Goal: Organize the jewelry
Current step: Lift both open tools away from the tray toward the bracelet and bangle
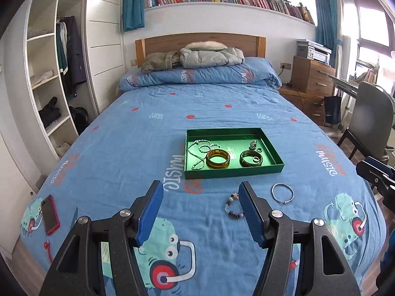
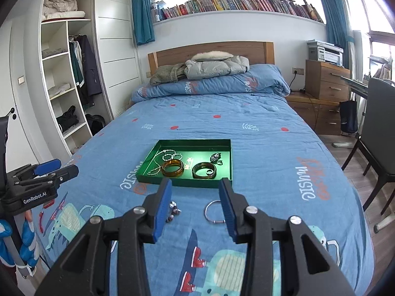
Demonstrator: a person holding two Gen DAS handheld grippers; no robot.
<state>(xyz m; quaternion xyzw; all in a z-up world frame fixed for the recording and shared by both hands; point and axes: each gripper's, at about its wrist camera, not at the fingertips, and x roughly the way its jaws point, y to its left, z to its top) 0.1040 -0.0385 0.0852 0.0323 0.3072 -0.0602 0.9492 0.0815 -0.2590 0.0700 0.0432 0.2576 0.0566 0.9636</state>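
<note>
A green tray lies on the blue bed. It holds an amber bangle, a dark bangle, a silver chain and small rings. A beaded bracelet and a silver bangle lie on the bed in front of the tray. My left gripper is open and empty, above the bed left of the beaded bracelet. My right gripper is open and empty, above the two loose pieces.
A red phone lies near the bed's left edge. Folded coats and a quilt sit at the headboard. A wardrobe stands left; a wooden dresser and a chair stand right.
</note>
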